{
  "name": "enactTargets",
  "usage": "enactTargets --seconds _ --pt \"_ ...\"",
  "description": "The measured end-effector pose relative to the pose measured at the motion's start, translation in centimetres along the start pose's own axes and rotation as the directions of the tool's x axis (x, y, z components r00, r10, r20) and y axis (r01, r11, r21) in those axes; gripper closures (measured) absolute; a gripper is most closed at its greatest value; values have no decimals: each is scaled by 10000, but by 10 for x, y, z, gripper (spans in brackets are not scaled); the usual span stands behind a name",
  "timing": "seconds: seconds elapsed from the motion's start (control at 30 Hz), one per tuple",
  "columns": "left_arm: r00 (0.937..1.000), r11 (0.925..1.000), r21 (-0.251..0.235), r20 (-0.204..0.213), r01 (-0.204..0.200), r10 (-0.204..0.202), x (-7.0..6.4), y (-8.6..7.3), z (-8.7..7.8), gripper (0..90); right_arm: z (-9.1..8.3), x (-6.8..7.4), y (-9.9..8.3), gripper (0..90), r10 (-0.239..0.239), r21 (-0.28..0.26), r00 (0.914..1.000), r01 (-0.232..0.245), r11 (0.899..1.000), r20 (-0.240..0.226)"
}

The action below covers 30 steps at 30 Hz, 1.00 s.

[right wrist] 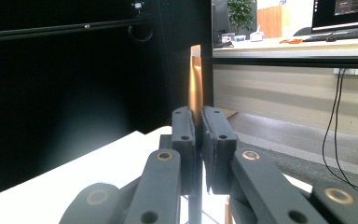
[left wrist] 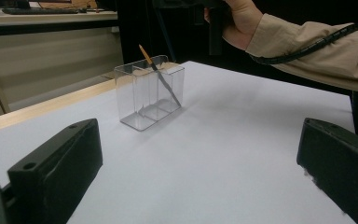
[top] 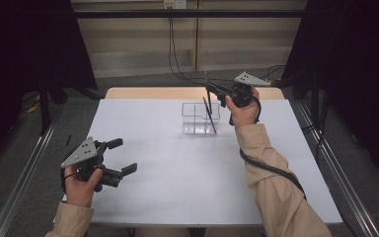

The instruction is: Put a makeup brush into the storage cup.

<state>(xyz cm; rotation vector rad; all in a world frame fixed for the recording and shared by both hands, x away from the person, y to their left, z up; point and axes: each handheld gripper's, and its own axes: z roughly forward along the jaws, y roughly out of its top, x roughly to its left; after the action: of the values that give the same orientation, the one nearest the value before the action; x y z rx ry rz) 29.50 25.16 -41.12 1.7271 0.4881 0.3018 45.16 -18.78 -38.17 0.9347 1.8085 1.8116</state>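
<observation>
A clear plastic holder (top: 200, 118) (left wrist: 149, 93) with several compartments stands on the white table (top: 177, 187) at the far middle. A slim dark stick with an orange tip (top: 210, 118) (left wrist: 161, 77) leans inside it. My right gripper (top: 212, 92) (right wrist: 196, 116) hangs just above the holder, shut on a second dark stick (top: 209, 104). That stick stands upright, its copper-coloured end (right wrist: 195, 79) rising above the jaws and its lower part reaching down into the holder. My left gripper (top: 123, 156) (left wrist: 198, 177) rests at the near left, open, with nothing between its jaws.
A wooden strip (top: 153, 93) edges the table's far side. Dark curtains and metal frame rails (top: 24, 168) flank both sides. Cables (top: 175, 54) hang down the back wall. The right sleeve (top: 271, 177) and its trailing cable cross the table's right half.
</observation>
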Motion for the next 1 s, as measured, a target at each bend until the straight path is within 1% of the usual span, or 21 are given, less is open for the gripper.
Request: enactTargets --seconds 0.43,0.7,0.87,0.9,1.0 --pt "10000 10000 -15 5 14 -14 0 -1 0 0 -1 -8 -7 842 34 171 9997 -38 9998 225" --pt "10000 10000 -11 46 39 -39 0 -1 1 0 -1 -9 -10 842 28 261 9997 -34 9997 227" --pt "10000 10000 73 29 -51 50 0 -1 1 0 -2 -11 -11 842 0 249 9997 -7 9997 262" --pt "10000 10000 59 25 -56 56 0 -1 1 0 -2 -12 -12 842 66 318 9996 -75 9995 276" --pt "10000 10000 41 27 -48 47 -1 -1 1 0 -2 -12 -13 842 51 327 9996 -60 9994 285"
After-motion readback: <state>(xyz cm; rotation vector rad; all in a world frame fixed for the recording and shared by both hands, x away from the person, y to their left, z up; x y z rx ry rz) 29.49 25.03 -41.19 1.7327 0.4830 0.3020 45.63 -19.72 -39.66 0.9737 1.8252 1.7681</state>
